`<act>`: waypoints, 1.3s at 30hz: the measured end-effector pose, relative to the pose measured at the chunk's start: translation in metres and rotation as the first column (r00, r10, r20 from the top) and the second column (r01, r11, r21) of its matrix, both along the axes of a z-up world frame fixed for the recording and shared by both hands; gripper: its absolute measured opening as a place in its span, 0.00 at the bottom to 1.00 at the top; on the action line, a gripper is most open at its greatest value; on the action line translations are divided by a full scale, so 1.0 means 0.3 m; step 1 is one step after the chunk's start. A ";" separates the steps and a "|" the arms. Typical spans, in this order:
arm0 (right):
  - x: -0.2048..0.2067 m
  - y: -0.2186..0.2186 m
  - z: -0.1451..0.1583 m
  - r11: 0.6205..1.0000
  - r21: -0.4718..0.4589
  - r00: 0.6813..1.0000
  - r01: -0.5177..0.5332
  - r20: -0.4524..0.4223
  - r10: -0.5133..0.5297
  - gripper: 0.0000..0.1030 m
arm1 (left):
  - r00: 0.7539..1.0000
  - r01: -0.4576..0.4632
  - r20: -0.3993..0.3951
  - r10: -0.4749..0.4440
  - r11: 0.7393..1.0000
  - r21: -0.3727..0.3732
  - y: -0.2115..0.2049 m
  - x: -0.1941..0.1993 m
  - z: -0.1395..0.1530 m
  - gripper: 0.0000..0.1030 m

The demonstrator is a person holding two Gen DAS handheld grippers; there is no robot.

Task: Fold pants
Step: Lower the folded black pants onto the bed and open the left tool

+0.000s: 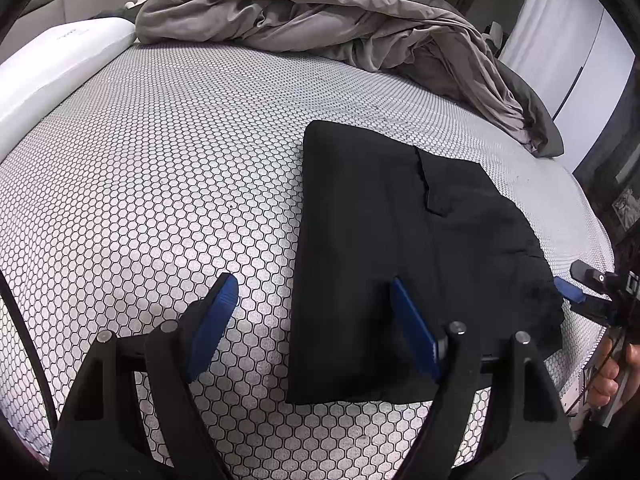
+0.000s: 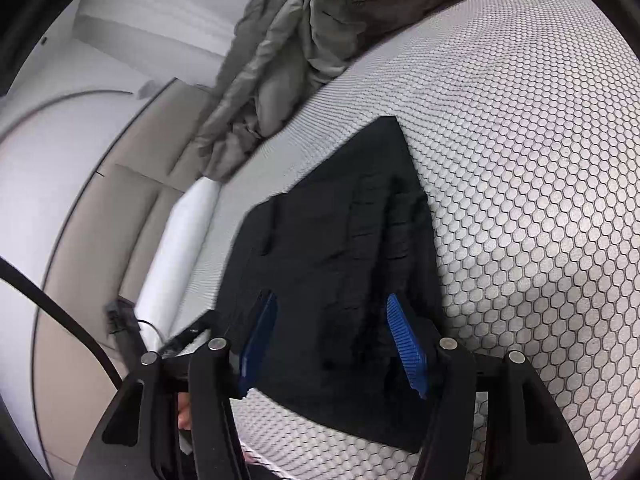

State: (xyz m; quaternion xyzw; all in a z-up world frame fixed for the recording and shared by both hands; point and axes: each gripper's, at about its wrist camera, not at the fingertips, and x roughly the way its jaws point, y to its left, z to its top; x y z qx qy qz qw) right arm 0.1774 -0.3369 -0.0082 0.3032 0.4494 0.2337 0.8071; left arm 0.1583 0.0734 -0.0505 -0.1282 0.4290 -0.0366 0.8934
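Lying folded into a flat dark rectangle, the black pants (image 1: 400, 248) rest on the bed's honeycomb-patterned mattress cover (image 1: 160, 184), toward the near edge of the bed. A pocket slit shows on the top layer, and the side toward the bed's edge is rumpled and uneven, while the opposite side runs straight.

From its own wrist camera, the left tool (image 1: 316, 304) hovers over the straight side of the pants with its jaws spread; one blue pad (image 1: 212, 320) is over bare mattress cover, the other over the black cloth, and nothing is pinched between them. The right tool (image 2: 332, 320) sits above the rumpled end of the pants, its jaws also spread apart, with cloth seen between the pads but no grip on it. In the left view, the right tool's tip shows just beside the ragged edge of the pants.

Farther out, a gray duvet (image 1: 340, 20) lies bunched at the far side of the bed, and a white pillow (image 1: 60, 64) sits along another edge.
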 end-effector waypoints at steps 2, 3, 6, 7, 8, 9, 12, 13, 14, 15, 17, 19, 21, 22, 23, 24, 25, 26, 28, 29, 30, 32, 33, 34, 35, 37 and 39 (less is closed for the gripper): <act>-0.009 0.015 0.006 0.999 0.035 1.000 -0.026 0.010 0.025 0.57 | 1.000 0.000 -0.001 0.000 1.000 -0.002 -0.003 0.000 0.001 0.74; -0.016 0.019 0.016 0.999 0.036 0.999 -0.034 0.023 0.033 0.57 | 1.000 0.001 0.000 -0.001 1.000 -0.002 -0.004 -0.002 0.001 0.74; -0.025 0.049 0.032 0.990 0.109 0.996 -0.087 0.039 0.084 0.57 | 1.000 0.008 0.000 -0.008 1.000 0.007 -0.009 -0.003 0.001 0.74; -0.022 0.065 0.031 0.990 0.102 0.995 -0.101 0.034 0.098 0.57 | 1.000 0.009 0.000 -0.009 1.000 0.008 -0.010 -0.003 0.000 0.74; -0.023 0.077 0.026 0.991 0.074 0.994 -0.108 0.031 0.106 0.57 | 1.000 0.010 -0.001 -0.010 1.000 0.009 -0.012 -0.003 0.000 0.74; -0.021 0.090 0.016 0.994 0.027 0.994 -0.109 0.024 0.108 0.57 | 1.000 0.012 -0.002 -0.012 1.000 0.010 -0.012 -0.004 0.000 0.74; -0.003 0.120 -0.016 0.991 -0.108 0.997 -0.076 0.014 0.078 0.36 | 1.000 0.011 0.001 -0.011 1.000 0.014 -0.008 -0.008 0.003 0.74; -0.004 0.125 -0.022 0.986 -0.150 0.997 -0.069 0.016 0.072 0.13 | 1.000 0.009 0.004 -0.009 1.000 0.014 -0.005 -0.010 0.004 0.74; -0.007 0.126 -0.022 0.983 -0.175 0.998 -0.061 0.022 0.066 0.08 | 1.000 0.006 0.007 -0.006 1.000 0.012 -0.001 -0.012 0.007 0.74; -0.018 0.122 -0.013 0.985 -0.158 0.997 -0.063 0.041 0.071 0.07 | 1.000 0.002 0.010 -0.002 1.000 0.008 0.005 -0.012 0.010 0.74; -0.056 0.113 0.040 0.985 -0.157 0.992 -0.070 0.096 0.086 0.05 | 1.000 -0.013 0.015 0.013 1.000 -0.003 0.021 -0.015 0.016 0.74; -0.103 0.092 0.085 0.983 -0.163 0.987 -0.081 0.126 0.102 0.05 | 1.000 -0.026 0.016 0.026 0.999 -0.019 0.038 -0.013 0.019 0.74; -0.128 0.069 0.087 0.980 -0.187 0.989 -0.073 0.112 0.095 0.05 | 0.999 -0.032 0.011 0.032 0.999 -0.024 0.044 -0.010 0.017 0.74; -0.129 0.058 0.066 0.973 -0.224 0.993 -0.054 0.090 0.076 0.05 | 0.999 -0.032 0.008 0.032 0.999 -0.021 0.044 -0.008 0.015 0.74; -0.118 0.051 0.042 0.960 -0.278 0.997 -0.024 0.061 0.043 0.09 | 1.000 -0.029 0.004 0.030 0.999 -0.016 0.040 -0.006 0.011 0.74; -0.103 0.040 -0.001 0.956 -0.292 0.999 -0.031 0.012 0.036 0.12 | 1.000 -0.028 0.000 0.028 1.000 -0.012 0.035 -0.003 0.008 0.74; -0.094 0.024 -0.023 0.963 -0.266 0.999 -0.042 -0.015 0.039 0.15 | 1.000 -0.026 -0.002 0.026 1.000 -0.009 0.031 -0.001 0.006 0.74; -0.093 -0.002 -0.034 0.978 -0.209 0.999 -0.031 -0.029 0.026 0.16 | 1.000 -0.023 -0.002 0.023 1.000 -0.007 0.027 0.000 0.004 0.74; -0.102 -0.043 -0.025 0.991 -0.130 1.000 -0.015 -0.023 0.012 0.22 | 1.000 -0.016 -0.001 0.016 1.000 -0.005 0.017 -0.001 0.005 0.74; -0.104 -0.055 -0.017 0.992 -0.125 1.000 -0.008 -0.016 0.006 0.30 | 1.000 -0.012 0.003 0.012 1.000 -0.003 0.012 -0.001 0.007 0.74; -0.109 -0.065 -0.013 0.992 -0.122 1.000 -0.004 -0.015 0.002 0.35 | 1.000 -0.006 0.006 0.006 1.000 0.002 0.007 -0.002 0.008 0.74; -0.103 -0.072 -0.015 0.995 -0.105 1.000 -0.002 -0.020 0.000 0.46 | 1.000 -0.002 0.006 0.002 1.000 0.013 0.000 -0.001 0.008 0.74; -0.102 -0.076 -0.022 0.996 -0.092 1.000 -0.007 -0.028 0.004 0.46 | 1.000 -0.002 0.004 0.002 1.000 0.016 -0.001 -0.001 0.007 0.74; -0.100 -0.077 -0.030 0.997 -0.081 0.999 -0.021 -0.039 0.018 0.46 | 1.000 -0.002 0.002 0.002 1.000 0.015 -0.001 -0.001 0.006 0.74; -0.098 -0.069 -0.033 0.995 -0.094 0.999 -0.025 -0.047 0.021 0.46 | 1.000 -0.002 0.001 0.002 1.000 0.013 0.000 -0.001 0.005 0.74; -0.071 -0.040 -0.028 0.994 -0.103 0.999 -0.027 -0.046 0.022 0.46 | 1.000 -0.008 0.000 0.008 1.000 0.013 0.003 -0.003 0.005 0.74; -0.074 -0.035 -0.011 0.998 -0.042 0.999 -0.041 -0.026 0.040 0.47 | 1.000 -0.013 0.003 0.013 1.000 0.011 0.010 -0.005 0.008 0.74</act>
